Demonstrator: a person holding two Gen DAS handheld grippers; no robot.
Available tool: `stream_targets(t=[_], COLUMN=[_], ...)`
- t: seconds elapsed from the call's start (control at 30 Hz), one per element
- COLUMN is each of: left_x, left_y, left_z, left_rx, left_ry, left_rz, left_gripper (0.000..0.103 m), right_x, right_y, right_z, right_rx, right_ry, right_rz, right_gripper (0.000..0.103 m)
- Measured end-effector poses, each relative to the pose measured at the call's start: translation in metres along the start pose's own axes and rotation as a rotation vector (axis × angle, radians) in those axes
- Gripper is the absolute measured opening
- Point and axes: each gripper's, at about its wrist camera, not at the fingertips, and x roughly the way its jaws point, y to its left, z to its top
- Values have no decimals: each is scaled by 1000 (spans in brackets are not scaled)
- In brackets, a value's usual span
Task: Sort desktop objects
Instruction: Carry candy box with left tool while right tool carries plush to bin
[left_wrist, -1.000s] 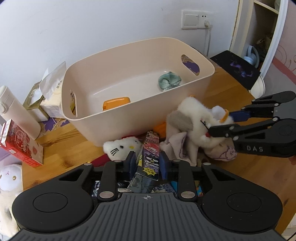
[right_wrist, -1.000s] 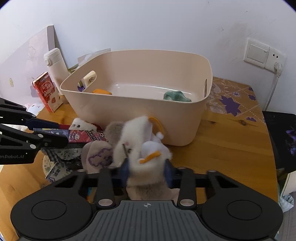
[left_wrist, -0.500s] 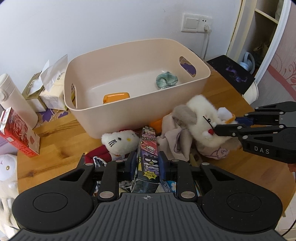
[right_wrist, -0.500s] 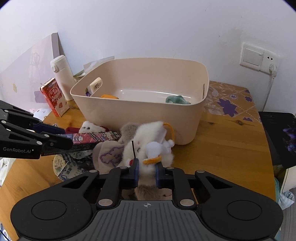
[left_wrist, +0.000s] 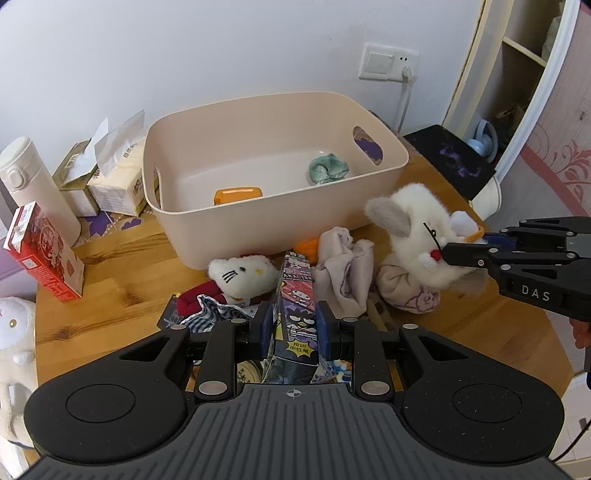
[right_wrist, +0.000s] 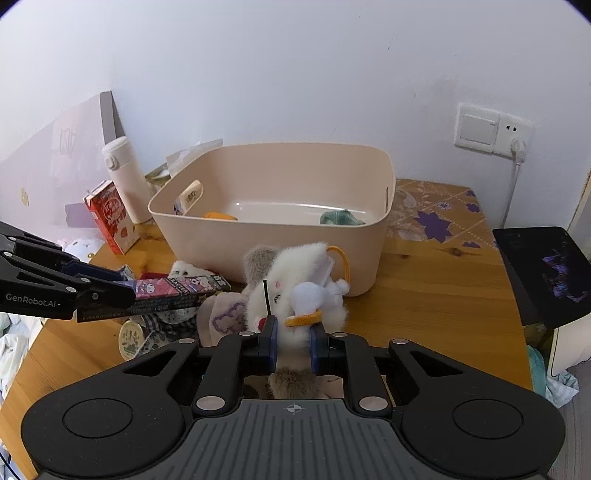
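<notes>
My left gripper (left_wrist: 291, 328) is shut on a long cartoon-printed box (left_wrist: 295, 295), lifted a little above the clutter; the box (right_wrist: 173, 291) also shows in the right wrist view. My right gripper (right_wrist: 291, 341) is shut on a white fluffy plush toy (right_wrist: 295, 280) with grey ears and an orange loop, raised in front of the beige tub (right_wrist: 273, 221). In the left wrist view the plush (left_wrist: 417, 236) hangs at the right, held by the right gripper (left_wrist: 465, 247). The tub (left_wrist: 273, 184) holds an orange item (left_wrist: 238, 194) and a green cloth (left_wrist: 328, 168).
On the wooden table lie a white cat plush (left_wrist: 240, 273), a pale cloth (left_wrist: 343, 262), a checked cloth and a round tin (right_wrist: 131, 338). A red carton (left_wrist: 40, 254), white flask (left_wrist: 37, 188) and tissue packs (left_wrist: 110, 173) stand at the left. A black pad (right_wrist: 543, 273) lies right.
Both grippers have risen and drawn back from the tub. The right jaws closed tighter on the white plush and lifted it; the left carried the printed box up.
</notes>
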Motion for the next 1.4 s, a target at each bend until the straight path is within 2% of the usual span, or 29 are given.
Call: stream_targets(t=[0.53, 0.97, 1.13, 1.4], left_x=[-42, -77, -77, -43], left_y=[11, 20, 25, 35], left_z=[-5, 17, 30, 60], left_rx=[-14, -34, -58, -111], left_ry=[-66, -169, -227, -219], left_rz=[-97, -179, -149, -111], left_gripper=[25, 25, 25, 25], right_x=[-38, -49, -46, -28], right_y=[3, -2, -5, -12], right_z=[9, 33, 46, 69], right_rx=[22, 6, -9, -48], right_ry=[-73, -136, -154, -158], right_rz=[-31, -51, -54, -54], right_gripper=[16, 16, 16, 16])
